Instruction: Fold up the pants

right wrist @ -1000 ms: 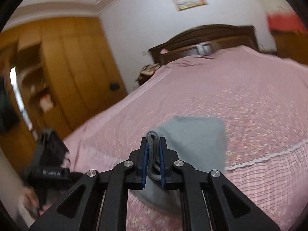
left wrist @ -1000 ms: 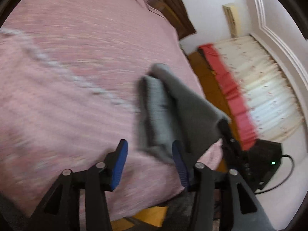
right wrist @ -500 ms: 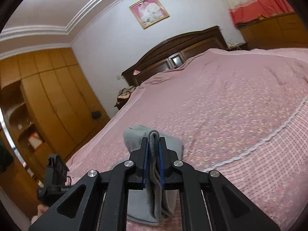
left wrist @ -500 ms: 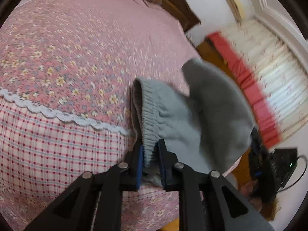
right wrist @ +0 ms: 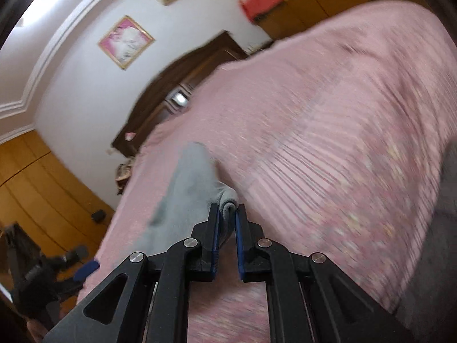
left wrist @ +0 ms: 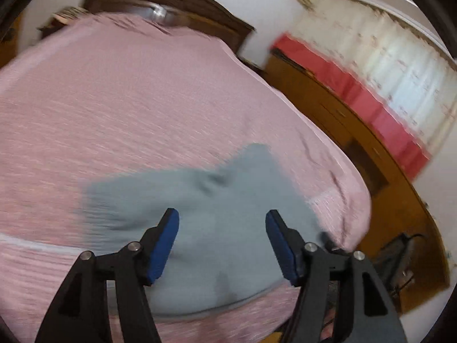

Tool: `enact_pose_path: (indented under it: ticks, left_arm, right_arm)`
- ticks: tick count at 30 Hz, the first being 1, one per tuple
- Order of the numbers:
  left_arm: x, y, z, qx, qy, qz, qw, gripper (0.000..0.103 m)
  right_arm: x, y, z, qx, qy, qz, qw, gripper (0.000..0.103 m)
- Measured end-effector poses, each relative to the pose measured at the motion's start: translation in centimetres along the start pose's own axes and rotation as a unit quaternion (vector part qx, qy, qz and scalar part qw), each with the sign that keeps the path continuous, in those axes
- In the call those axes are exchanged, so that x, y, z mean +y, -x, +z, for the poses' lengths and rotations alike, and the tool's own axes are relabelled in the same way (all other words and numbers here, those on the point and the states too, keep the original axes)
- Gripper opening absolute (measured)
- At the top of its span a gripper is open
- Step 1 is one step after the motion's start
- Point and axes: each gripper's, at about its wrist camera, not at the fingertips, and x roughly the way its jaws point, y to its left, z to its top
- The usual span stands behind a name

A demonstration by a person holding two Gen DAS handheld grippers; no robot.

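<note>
Gripping a rolled edge of the grey pants (right wrist: 197, 188), my right gripper (right wrist: 227, 214) has its blue-padded fingers (right wrist: 214, 228) drawn narrow, with a fold of the cloth pinched between them at the tips. From that pinch the pants run away from the camera as a long grey strip across the pink bedspread (right wrist: 328, 148); the picture is blurred, so I cannot tell how flat the strip lies. My left gripper (left wrist: 222, 228) has its fingers (left wrist: 164, 245) spread wide and holding nothing, and hangs above the pants (left wrist: 205, 228); whether the tips touch the cloth I cannot tell. In the left wrist view the pants lie as one broad grey patch near the foot corner of the bed (left wrist: 142, 100), with a crease near the middle and a rounded near edge. Listed further out: a dark wooden headboard (left wrist: 177, 3) at the far end of the bed; a framed picture (right wrist: 125, 41) on the white wall above it; a red-trimmed curtain (left wrist: 380, 80) to the right of the bed; wooden wardrobe doors (right wrist: 37, 188) on the other side; and, low at the left edge of the right wrist view, a dark, blurred shape with one blue pad, which seems to be the left gripper.
</note>
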Motion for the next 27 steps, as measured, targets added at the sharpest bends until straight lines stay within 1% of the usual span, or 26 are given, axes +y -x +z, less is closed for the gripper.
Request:
enact_pose_path:
  ticks: [1,2,3,5,6,7,8,10,12,13,15,17,19,20,22,23,24,25,27]
  left_arm:
    - [-0.5,-0.8,-0.5,0.008,-0.008,-0.005,0.9999,0.065]
    - [-1.7,-2.7,-1.0,0.018,-0.019,-0.004,0.9997,0.066]
    - [-2.2,-3.8,-1.6,0.028,-0.026,0.007,0.9993,0.066]
    - [-2.9,-5.7,-3.3,0.056,-0.037,0.033,0.9972,0.065]
    - [-3.1,-6.2,-3.9,0.056,-0.046,0.044,0.9964,0.065]
    - [-3.2,-6.2,-5.3,0.042,-0.068,0.056,0.9952,0.065]
    - [-3.9,-5.7,-5.8,0.038,-0.084,0.066,0.9936,0.065]
    - [-4.5,-5.4,-6.4,0.039,-0.105,0.082,0.9904,0.065]
    - [-4.9,-5.9,-6.5,0.039,-0.111,0.087,0.9892,0.066]
    - [-5.1,-6.2,-6.7,0.038,-0.111,0.087,0.9893,0.066]
    - [-5.2,-6.9,-6.2,0.036,-0.105,0.081,0.9904,0.066]
    - [-4.5,-6.4,-6.2,0.033,-0.099,0.075,0.9917,0.066]
    - [-4.1,-6.0,-6.3,0.032,-0.095,0.070,0.9925,0.066]
    - [-4.1,-5.9,-6.3,0.032,-0.095,0.069,0.9926,0.066]
    - [-4.1,-5.6,-6.3,0.033,-0.096,0.069,0.9924,0.066]
    - [-3.8,-5.0,-6.3,0.033,-0.095,0.068,0.9926,0.066]
    - [-3.7,-4.9,-6.2,0.032,-0.092,0.065,0.9931,0.066]
    - [-3.5,-4.8,-6.2,0.032,-0.090,0.062,0.9935,0.066]
    - [-3.2,-4.5,-6.2,0.031,-0.084,0.056,0.9944,0.066]
  right_arm:
    - [-0.9,-0.3,-0.4,0.010,-0.015,-0.011,1.000,0.011]
    - [-1.6,-0.4,-0.7,0.016,-0.031,-0.012,0.999,0.012]
    - [-2.4,-0.3,-1.0,0.017,-0.051,-0.014,0.998,0.012]
    - [-3.2,0.4,-1.3,0.010,-0.068,-0.013,0.998,0.012]
    - [-3.4,0.4,-1.1,0.011,-0.067,-0.005,0.998,0.013]
    - [-3.6,0.2,-0.9,0.014,-0.066,0.002,0.998,0.016]
    - [-4.2,0.3,-0.8,0.017,-0.068,0.010,0.997,0.018]
    - [-5.2,-0.1,-0.4,0.022,-0.089,0.041,0.995,0.026]
    - [-6.4,-0.3,-0.3,0.022,-0.120,0.100,0.987,0.045]
    - [-6.6,-0.3,-0.2,0.021,-0.127,0.119,0.985,0.050]
    - [-6.7,-0.8,0.1,0.024,-0.127,0.142,0.981,0.065]
    - [-6.1,-1.6,0.7,0.031,-0.109,0.160,0.981,0.069]
    - [-5.6,-2.7,1.2,0.038,-0.092,0.162,0.982,0.069]
    - [-5.5,-3.1,1.4,0.041,-0.089,0.160,0.982,0.067]
    - [-5.6,-3.2,1.9,0.042,-0.081,0.154,0.984,0.046]
    - [-5.8,-3.2,2.0,0.044,-0.082,0.146,0.985,0.023]
    - [-6.4,-3.3,2.1,0.052,-0.097,0.143,0.984,0.018]
    - [-6.7,-3.8,2.0,0.057,-0.117,0.155,0.979,0.018]
    - [-7.5,-3.9,1.9,0.059,-0.142,0.161,0.975,0.017]
